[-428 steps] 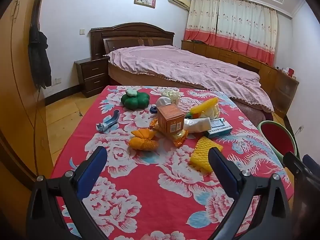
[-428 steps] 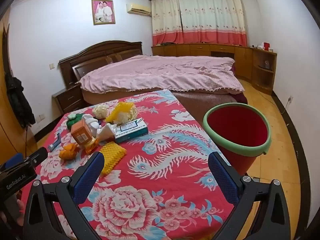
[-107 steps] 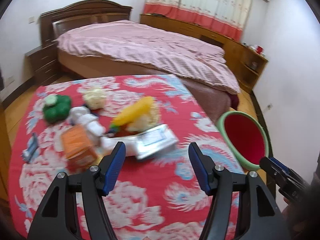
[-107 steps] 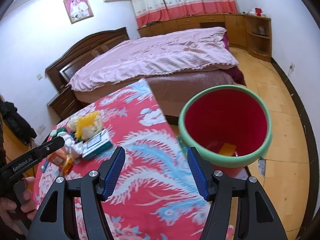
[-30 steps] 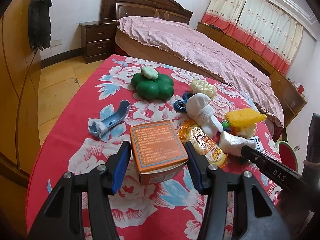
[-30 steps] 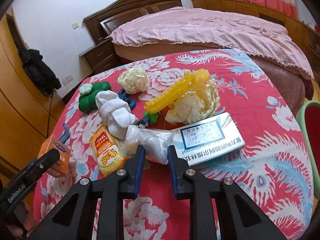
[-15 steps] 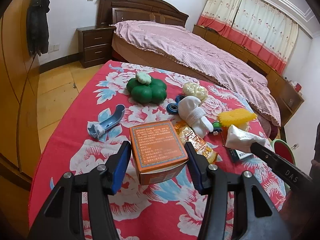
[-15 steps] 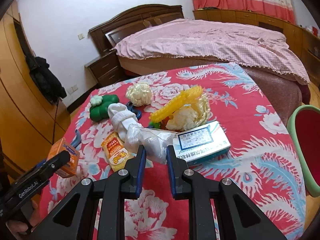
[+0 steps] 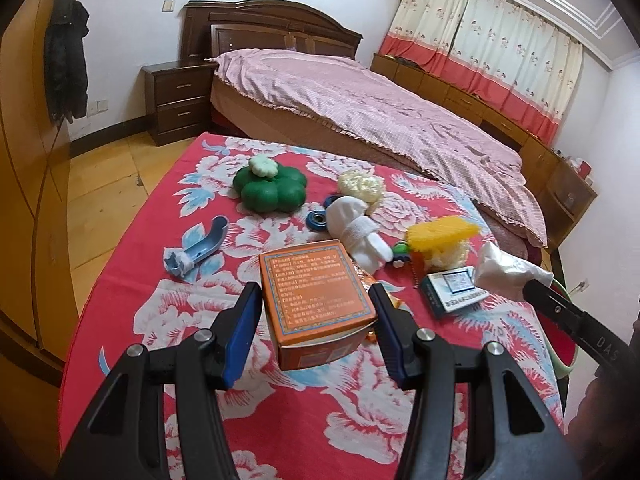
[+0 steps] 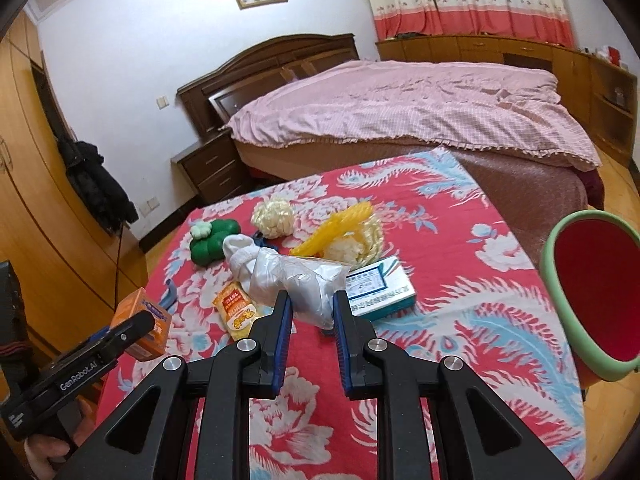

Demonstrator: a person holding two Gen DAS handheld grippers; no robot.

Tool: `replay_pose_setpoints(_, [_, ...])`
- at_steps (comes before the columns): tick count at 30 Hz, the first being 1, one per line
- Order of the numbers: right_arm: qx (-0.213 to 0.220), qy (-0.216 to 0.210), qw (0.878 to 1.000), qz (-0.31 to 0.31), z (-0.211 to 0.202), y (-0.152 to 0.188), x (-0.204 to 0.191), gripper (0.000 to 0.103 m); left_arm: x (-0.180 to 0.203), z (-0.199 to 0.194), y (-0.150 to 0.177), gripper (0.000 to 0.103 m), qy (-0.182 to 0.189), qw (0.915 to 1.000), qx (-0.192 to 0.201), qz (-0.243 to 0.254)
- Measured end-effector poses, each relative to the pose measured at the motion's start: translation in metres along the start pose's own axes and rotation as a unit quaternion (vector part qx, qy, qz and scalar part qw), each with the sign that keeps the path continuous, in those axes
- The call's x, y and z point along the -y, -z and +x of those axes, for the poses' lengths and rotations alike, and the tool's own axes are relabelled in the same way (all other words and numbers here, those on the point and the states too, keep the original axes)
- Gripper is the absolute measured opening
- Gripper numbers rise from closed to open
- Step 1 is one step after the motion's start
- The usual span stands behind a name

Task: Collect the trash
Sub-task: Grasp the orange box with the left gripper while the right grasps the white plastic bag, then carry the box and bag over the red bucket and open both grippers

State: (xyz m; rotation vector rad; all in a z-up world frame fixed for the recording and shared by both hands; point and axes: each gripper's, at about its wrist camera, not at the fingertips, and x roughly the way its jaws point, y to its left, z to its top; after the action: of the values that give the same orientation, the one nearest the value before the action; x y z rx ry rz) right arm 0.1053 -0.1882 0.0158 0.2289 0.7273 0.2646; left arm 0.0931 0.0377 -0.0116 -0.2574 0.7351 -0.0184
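The orange box sits lifted between the blue pads of the left gripper, jaws closed on its two side walls, above the near part of the red floral tablecloth. It looks like thin, light cardboard: stiff enough for a side grip but likely to dent under a hard squeeze. The crumpled white plastic bag is pinched in the narrow jaws of the right gripper, raised just above the tablecloth. It looks soft, nearly weightless and slick, so a bunched fold is the best hold, and its loose end may snag.

Just beyond the bag lie a teal-and-white carton, a yellow snack packet, a white sock and a yellow ridged piece on pale wrapping. Farther off sit a green flower-shaped toy and a cream ball. The red bin with green rim stands off the table's right edge, well apart from the bag. Nothing appears to block the way there, though both hands are loaded.
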Motion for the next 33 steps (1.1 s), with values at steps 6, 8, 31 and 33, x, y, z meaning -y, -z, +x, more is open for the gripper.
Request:
replay_pose_setpoints(6, [0.016,0.001,1.0,0.013,-0.023,0.001,0.013,0.021,0.015,-0.009,-0.001,0.056,0.019,0.9997,0.003,0.012])
replay_pose_setpoints(8, [0.02,0.0,1.0,0.018,-0.03,0.001,0.017,0.021,0.019,-0.011,-0.001,0.056,0.027,0.9996,0.0,0.013])
replay_pose_setpoints(31, [0.077,0.048,0.991,0.094,-0.093,0.003,0.092,0.021,0.114,-0.002,-0.003,0.056,0.111,0.9887,-0.035,0.095])
replay_pose_setpoints(33, [0.081,0.055,0.99,0.105,-0.096,0.003,0.102,0.021,0.126,0.002,-0.002,0.056,0.12,0.9865,-0.041,0.104])
